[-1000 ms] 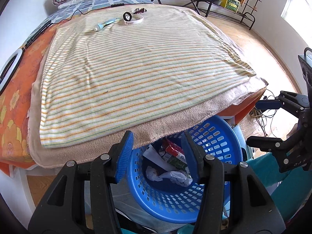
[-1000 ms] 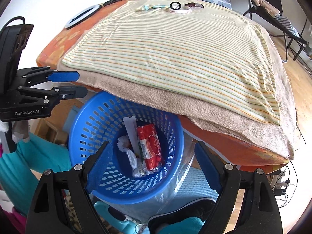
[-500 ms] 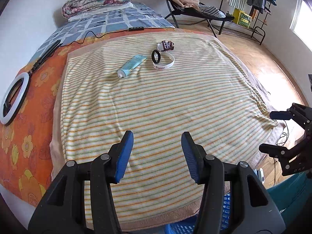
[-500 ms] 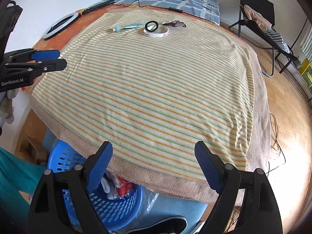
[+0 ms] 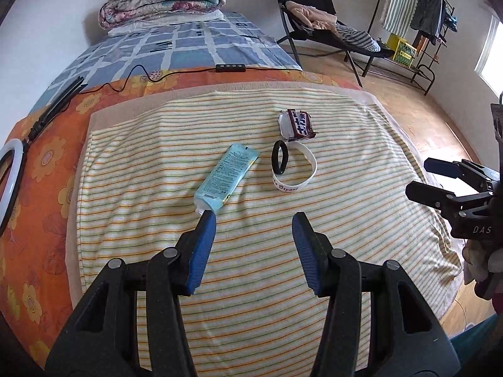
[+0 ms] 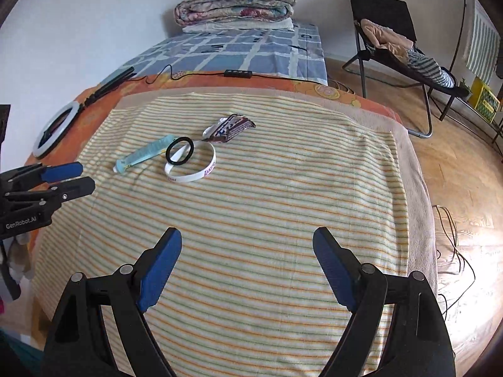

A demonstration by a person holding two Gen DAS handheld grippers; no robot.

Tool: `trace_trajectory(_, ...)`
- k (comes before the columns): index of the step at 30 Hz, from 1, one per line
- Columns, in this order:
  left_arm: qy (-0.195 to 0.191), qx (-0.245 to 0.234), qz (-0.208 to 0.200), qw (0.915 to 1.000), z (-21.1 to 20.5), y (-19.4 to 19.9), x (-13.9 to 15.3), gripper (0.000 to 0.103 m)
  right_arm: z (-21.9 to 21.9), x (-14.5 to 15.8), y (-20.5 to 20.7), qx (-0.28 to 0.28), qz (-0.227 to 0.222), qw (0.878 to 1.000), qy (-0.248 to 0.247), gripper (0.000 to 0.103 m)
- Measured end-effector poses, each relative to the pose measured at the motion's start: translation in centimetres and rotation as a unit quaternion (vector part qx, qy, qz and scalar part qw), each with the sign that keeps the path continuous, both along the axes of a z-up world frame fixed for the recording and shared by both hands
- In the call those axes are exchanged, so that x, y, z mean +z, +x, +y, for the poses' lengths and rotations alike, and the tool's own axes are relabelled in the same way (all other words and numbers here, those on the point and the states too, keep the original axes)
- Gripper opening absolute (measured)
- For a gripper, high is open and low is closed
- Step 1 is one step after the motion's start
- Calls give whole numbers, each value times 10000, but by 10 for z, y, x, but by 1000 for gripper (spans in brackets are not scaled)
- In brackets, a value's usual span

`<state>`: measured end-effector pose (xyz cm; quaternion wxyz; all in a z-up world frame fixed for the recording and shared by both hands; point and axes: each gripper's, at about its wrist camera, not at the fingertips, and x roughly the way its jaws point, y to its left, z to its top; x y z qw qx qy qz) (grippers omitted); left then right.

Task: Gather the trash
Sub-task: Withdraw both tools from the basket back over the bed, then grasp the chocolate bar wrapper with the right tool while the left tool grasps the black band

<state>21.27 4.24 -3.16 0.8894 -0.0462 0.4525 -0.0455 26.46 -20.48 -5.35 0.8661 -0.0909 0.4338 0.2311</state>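
Striped towel [image 5: 283, 188] under left gripper [image 5: 254, 220], jaws parted, empty — pale blue tube [image 5: 227, 177] just ahead, black ring [image 5: 279, 161] and white wristband [image 5: 295, 172] beside, crumpled wrapper [image 5: 297, 125] beyond.

Right gripper [image 6: 247, 235] spread wide, holding nothing — same items well ahead, wrapper [image 6: 229, 128] farthest.

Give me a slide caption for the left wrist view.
Open left gripper nears a blue tube, wristbands and candy wrapper on striped blanket.

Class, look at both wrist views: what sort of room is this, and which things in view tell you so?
Most likely a bedroom: folded quilts stacked on a bed, and a clothes rack by the wall.
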Motion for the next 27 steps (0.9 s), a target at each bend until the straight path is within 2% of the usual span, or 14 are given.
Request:
trace_trajectory(2, -39, -59, 17, 10000, -3, 13, -4, 43, 0, -2, 21, -134, 66, 9996, 220, 85)
trace_trajectory(9, -210, -204, -37, 9996, -13, 49, -17, 40, 10, -20, 85, -408, 669, 9916, 1029, 84)
trace_trajectory(11, -185, -267, -15, 9995, -18, 57, -21, 32, 16, -27, 98, -420, 771, 9895, 1145, 79)
trace_trajectory(15, -47, -389, -14, 9992, -26, 71, -28, 31, 26, -37, 118, -450, 980, 9837, 1440, 74)
trace_trajectory(18, -32, -442, 27, 9990, -29, 80, -35, 25, 32, -43, 130, -485, 1080, 9803, 1582, 71)
trace_trajectory(22, -27, -455, 86, 9989, -28, 88, -44, 24, 41, -50, 141, -515, 1231, 9764, 1698, 66)
trace_trajectory(23, -63, -439, 97, 9990, -27, 89, -45, 22, 43, -52, 143, -498, 1285, 9749, 1746, 64)
trace_trajectory(25, -82, -395, 116, 9991, -25, 90, -48, 12, 46, -57, 146, -472, 1433, 9702, 1893, 57)
trace_trajectory(27, -110, -376, 108, 9992, -24, 91, -49, 11, 49, -62, 149, -479, 1560, 9662, 1997, 46)
